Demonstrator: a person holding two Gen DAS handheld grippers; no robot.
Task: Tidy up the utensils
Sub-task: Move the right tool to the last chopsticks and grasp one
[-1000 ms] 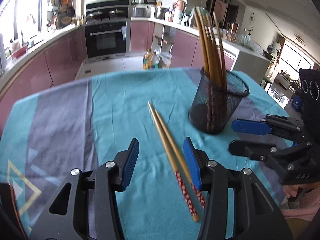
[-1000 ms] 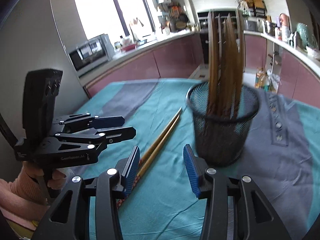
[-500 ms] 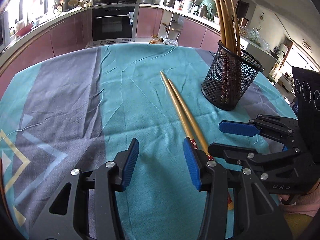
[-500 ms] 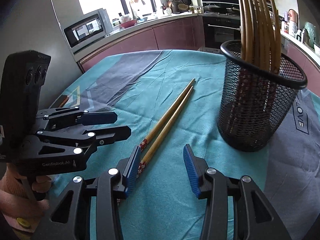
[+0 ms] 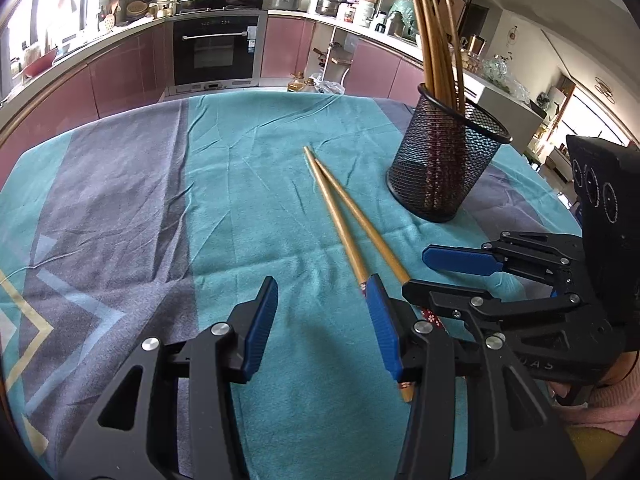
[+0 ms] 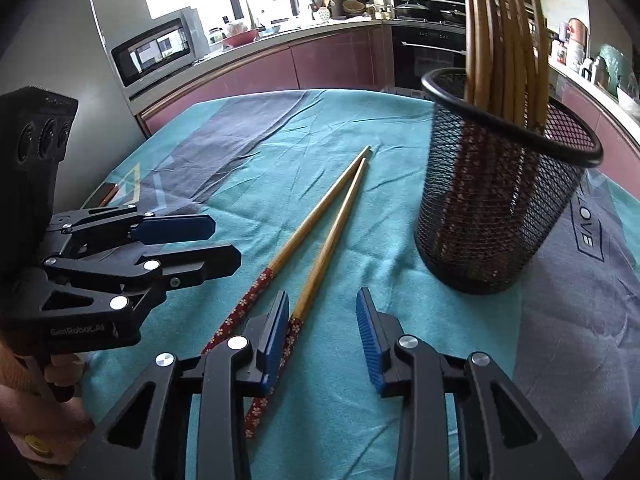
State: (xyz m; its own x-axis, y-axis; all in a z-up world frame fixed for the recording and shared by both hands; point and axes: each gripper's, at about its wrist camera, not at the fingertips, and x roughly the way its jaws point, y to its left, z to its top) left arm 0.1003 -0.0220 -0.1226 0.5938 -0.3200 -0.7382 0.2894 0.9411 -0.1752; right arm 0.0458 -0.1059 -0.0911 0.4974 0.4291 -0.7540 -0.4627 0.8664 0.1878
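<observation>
Two wooden chopsticks (image 5: 344,216) with red flowered ends lie side by side on the teal tablecloth; they also show in the right wrist view (image 6: 320,220). A black mesh holder (image 5: 444,168) with several chopsticks stands right of them; it is also in the right wrist view (image 6: 500,200). My left gripper (image 5: 324,292) is open and empty, just left of the chopsticks' near ends. My right gripper (image 6: 322,304) is open and empty, its left finger (image 6: 276,332) over one red end. Each gripper shows in the other's view: the right one (image 5: 440,272), the left one (image 6: 216,240).
The round table (image 5: 120,200) carries a teal and grey cloth. Kitchen counters, an oven (image 5: 216,52) and a microwave (image 6: 156,52) stand beyond the table's far edge.
Both grippers have drawn back from the holder and lowered toward the red ends of the loose chopsticks. The chopsticks and the holder have not moved.
</observation>
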